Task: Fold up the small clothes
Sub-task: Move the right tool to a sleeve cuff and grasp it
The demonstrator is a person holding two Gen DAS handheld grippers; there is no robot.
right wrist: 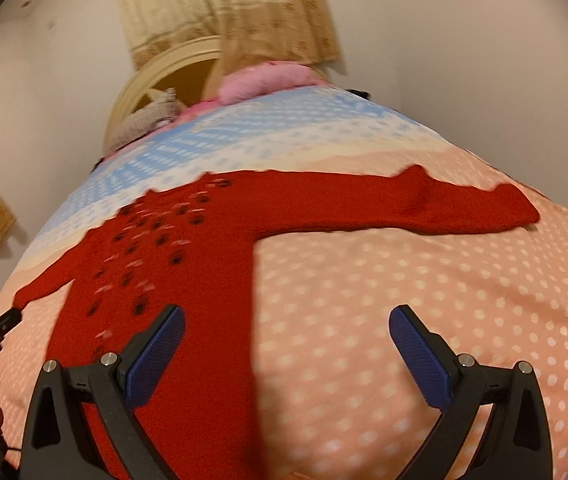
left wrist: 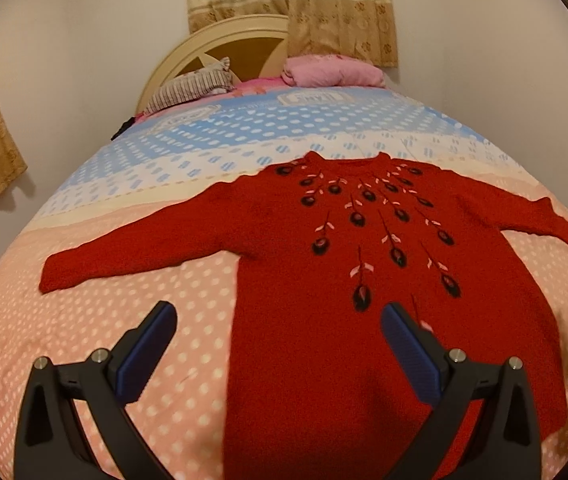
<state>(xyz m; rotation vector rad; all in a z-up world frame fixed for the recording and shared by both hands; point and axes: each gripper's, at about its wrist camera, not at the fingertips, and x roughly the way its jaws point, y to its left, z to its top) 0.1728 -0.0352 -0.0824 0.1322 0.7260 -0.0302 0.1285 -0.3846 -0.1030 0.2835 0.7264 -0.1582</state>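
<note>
1. Sweater spread flat on bed, front up, sleeves out to both sides: laid open so each fold line can be reached.
2. Left gripper above the sweater's left hem edge, jaws wide apart and empty; right finger over red knit, left finger over the bedspread, probably straddling the side seam for a pinch.
3. Right gripper likewise over the right edge, jaws spread and holding nothing; sweater body under the left finger, bare bedspread under the right.
4. Right sleeve ahead of the right jaws, well apart.
5. No fold made yet, judging by the flat layout.
6. Pillows far ahead at the headboard.
</note>
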